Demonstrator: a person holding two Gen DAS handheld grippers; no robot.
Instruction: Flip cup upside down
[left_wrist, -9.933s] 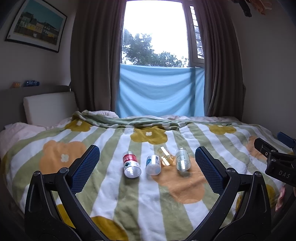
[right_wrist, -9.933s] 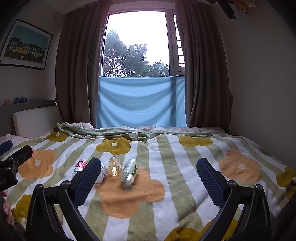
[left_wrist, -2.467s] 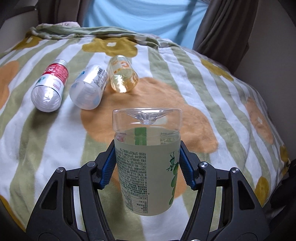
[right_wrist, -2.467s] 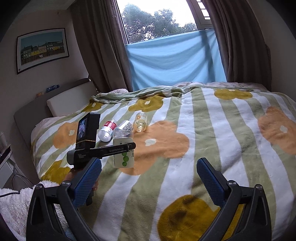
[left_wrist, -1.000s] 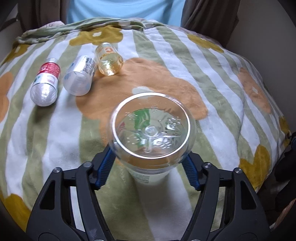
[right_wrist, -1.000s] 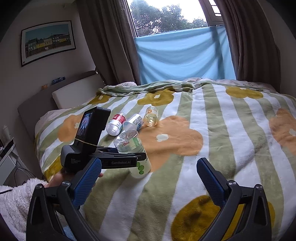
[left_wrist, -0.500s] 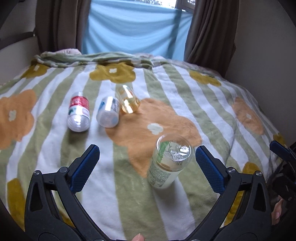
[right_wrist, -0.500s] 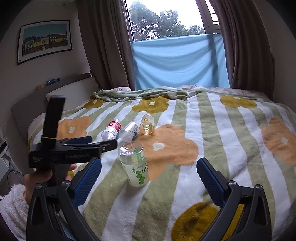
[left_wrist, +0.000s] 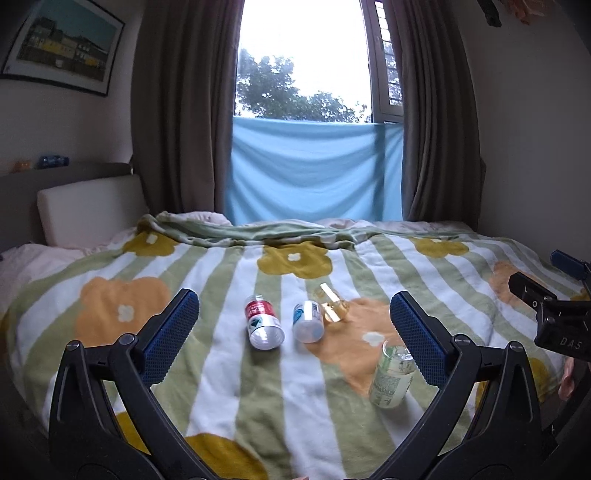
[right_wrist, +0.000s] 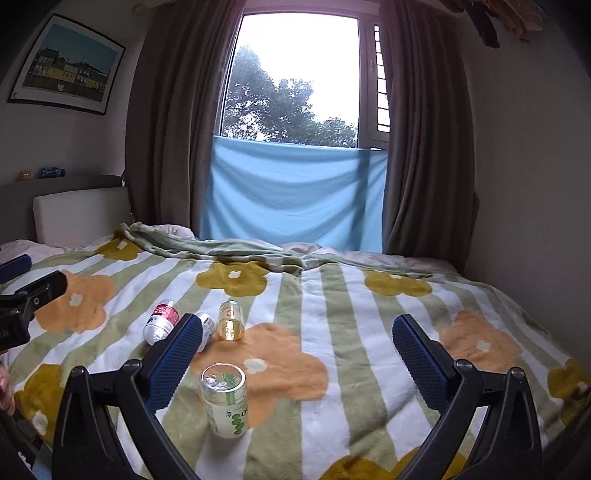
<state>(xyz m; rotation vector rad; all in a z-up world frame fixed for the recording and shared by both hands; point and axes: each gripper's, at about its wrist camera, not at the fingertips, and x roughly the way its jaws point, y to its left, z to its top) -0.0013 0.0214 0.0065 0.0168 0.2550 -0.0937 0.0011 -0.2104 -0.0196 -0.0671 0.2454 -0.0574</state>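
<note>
The green-labelled cup (right_wrist: 224, 404) is standing base-up, slightly tilted, on the soft bed blanket (right_wrist: 332, 317), so the flip looks done. The left gripper (left_wrist: 291, 332) and right gripper (right_wrist: 295, 354) are both hanging wide and empty, clear of it, probably to avoid toppling it.

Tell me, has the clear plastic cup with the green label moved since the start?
Yes. The clear green-labelled cup left the row of three lying cups and stands nearer, base up, by the orange flower patch.
</note>
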